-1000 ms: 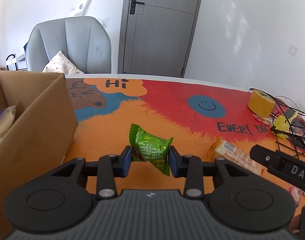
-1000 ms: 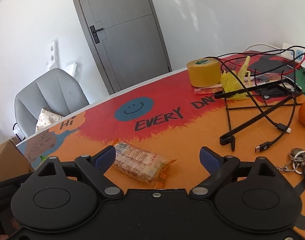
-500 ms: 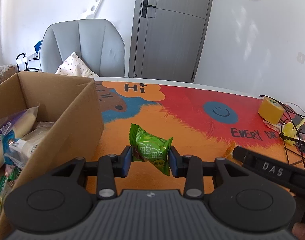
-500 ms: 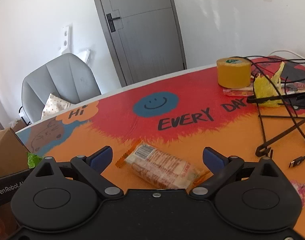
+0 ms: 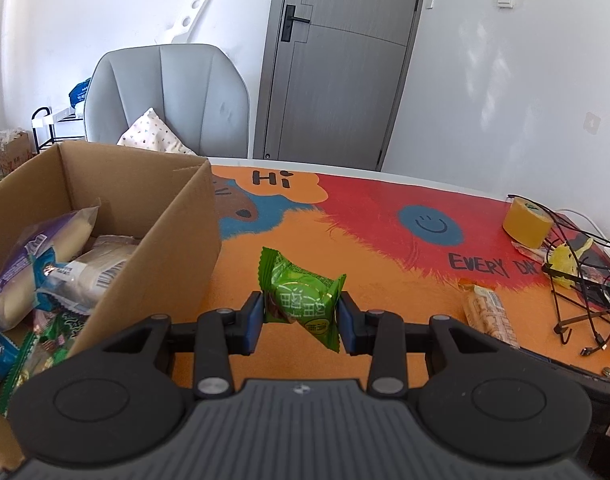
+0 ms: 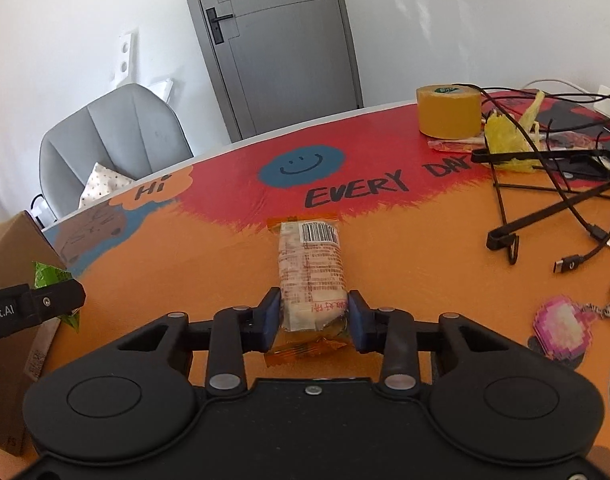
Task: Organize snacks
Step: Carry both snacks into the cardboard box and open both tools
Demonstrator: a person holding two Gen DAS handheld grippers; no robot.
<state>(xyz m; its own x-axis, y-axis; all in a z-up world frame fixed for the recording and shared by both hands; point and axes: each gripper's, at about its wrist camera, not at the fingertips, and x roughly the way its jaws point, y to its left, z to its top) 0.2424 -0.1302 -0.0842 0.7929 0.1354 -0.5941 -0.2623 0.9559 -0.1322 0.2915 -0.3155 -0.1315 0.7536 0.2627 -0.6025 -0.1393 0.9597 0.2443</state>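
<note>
My left gripper [image 5: 301,322] is shut on a green snack packet [image 5: 301,294] and holds it above the orange mat, just right of the cardboard box [image 5: 173,240]. Several wrapped snacks [image 5: 45,264] lie inside that box. In the right wrist view a long snack bar in an orange-edged clear wrapper [image 6: 311,268] lies on the mat. My right gripper [image 6: 315,320] is closing on its near end, and the blue pads press against both sides of the wrapper. The same bar [image 5: 491,314] shows at the right of the left wrist view.
A yellow tape roll [image 6: 449,110], a crumpled yellow wrapper [image 6: 505,136], a black wire stand with cables [image 6: 553,196] and a pink keychain charm [image 6: 561,326] crowd the right side of the table. A grey chair [image 5: 165,96] stands behind the box.
My right gripper's jaws closed from wide open onto the snack bar, which now lies lengthwise between them. My left gripper carried the green packet leftward, bringing more of the box's inside into view.
</note>
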